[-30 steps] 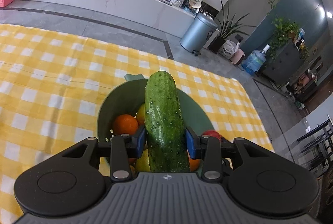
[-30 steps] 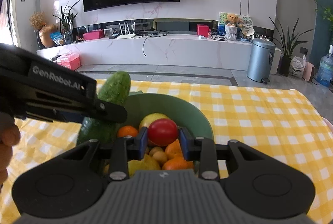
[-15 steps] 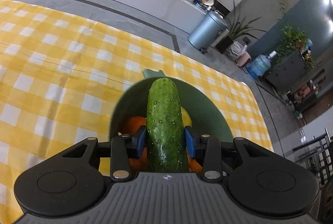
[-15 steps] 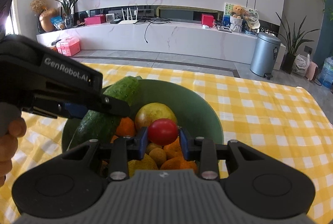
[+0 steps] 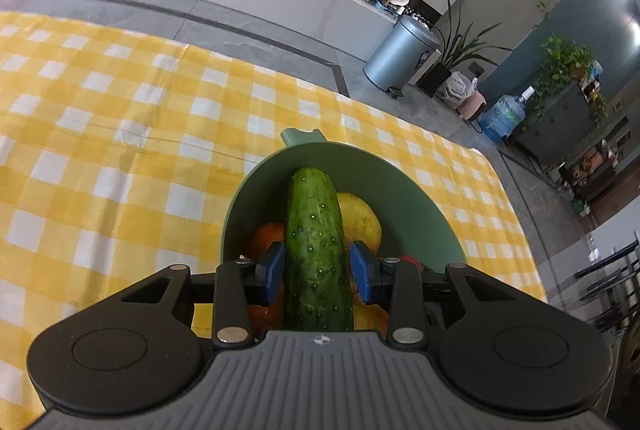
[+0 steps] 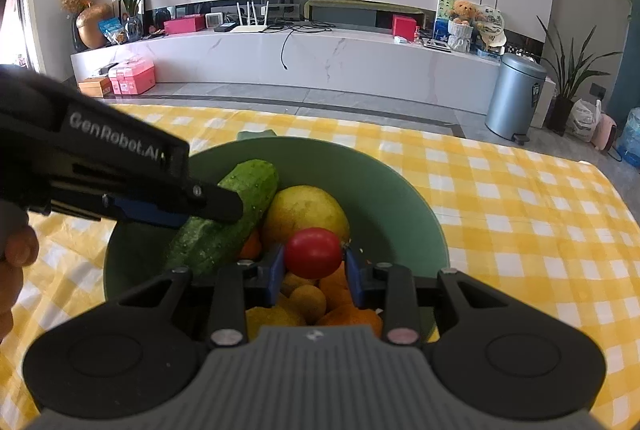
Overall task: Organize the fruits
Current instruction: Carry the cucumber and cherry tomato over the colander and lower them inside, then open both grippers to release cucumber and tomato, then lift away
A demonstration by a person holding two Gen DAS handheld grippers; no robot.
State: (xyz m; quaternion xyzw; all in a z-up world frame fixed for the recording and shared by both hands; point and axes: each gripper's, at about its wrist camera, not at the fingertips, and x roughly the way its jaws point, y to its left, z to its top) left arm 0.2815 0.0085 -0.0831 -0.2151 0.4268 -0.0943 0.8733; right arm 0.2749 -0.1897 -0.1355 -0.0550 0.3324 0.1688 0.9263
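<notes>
A green bowl [image 5: 420, 202] [image 6: 384, 190] sits on the yellow checked tablecloth and holds oranges [image 5: 268, 238], a yellow fruit [image 6: 304, 210] and small yellow ones. My left gripper [image 5: 318, 272] stands around a green cucumber [image 5: 316, 246], with a narrow gap at each blue pad; the cucumber points into the bowl and lies low among the fruit. In the right wrist view the cucumber [image 6: 228, 226] leans over the bowl's left side under the left gripper's fingers [image 6: 208, 200]. My right gripper [image 6: 314, 272] is shut on a red tomato [image 6: 313, 252] just above the fruit pile.
The yellow checked tablecloth [image 5: 100, 150] [image 6: 520, 210] spreads left and right of the bowl. Its far edge drops to a grey floor with a metal bin [image 6: 514, 96] and a white TV bench [image 6: 320, 58] beyond.
Both grippers have come down toward the bowl. The cucumber has sunk from above the rim to among the fruit, and the left pads have eased slightly apart. The tomato has come lower over the pile.
</notes>
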